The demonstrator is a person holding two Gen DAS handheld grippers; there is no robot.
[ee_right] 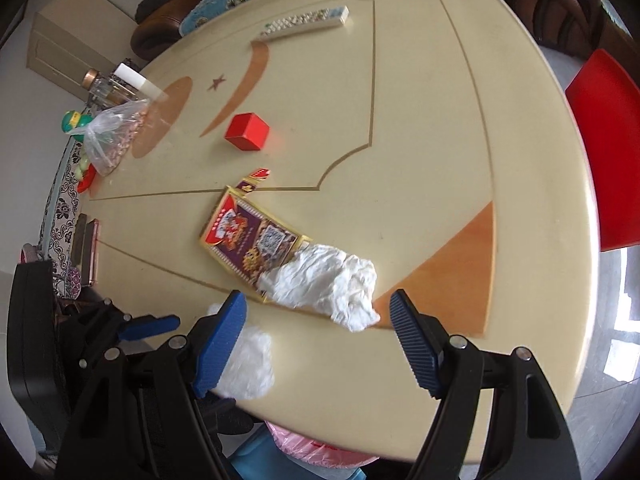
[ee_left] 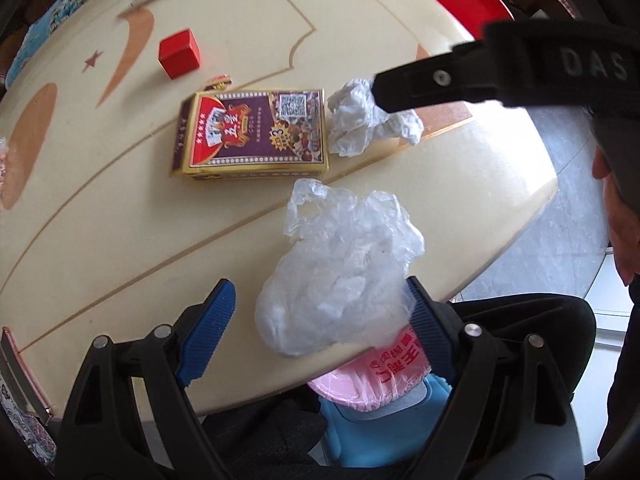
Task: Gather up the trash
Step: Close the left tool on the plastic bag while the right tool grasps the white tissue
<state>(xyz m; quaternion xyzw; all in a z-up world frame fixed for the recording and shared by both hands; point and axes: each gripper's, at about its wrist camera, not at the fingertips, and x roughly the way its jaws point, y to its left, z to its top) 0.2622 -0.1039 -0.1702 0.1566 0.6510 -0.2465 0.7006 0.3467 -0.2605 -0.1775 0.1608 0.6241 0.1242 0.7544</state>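
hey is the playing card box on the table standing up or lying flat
Lying flat. The playing card box rests on its broad face on the table, printed front up, with its small end flap sticking out open.

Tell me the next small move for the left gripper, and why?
Probably close the left gripper on the clear plastic wad. Its jaws are open with the wad lying between them near the table edge, just above the pink-lined bin. The right gripper, also open, is lined up on the crumpled tissue.
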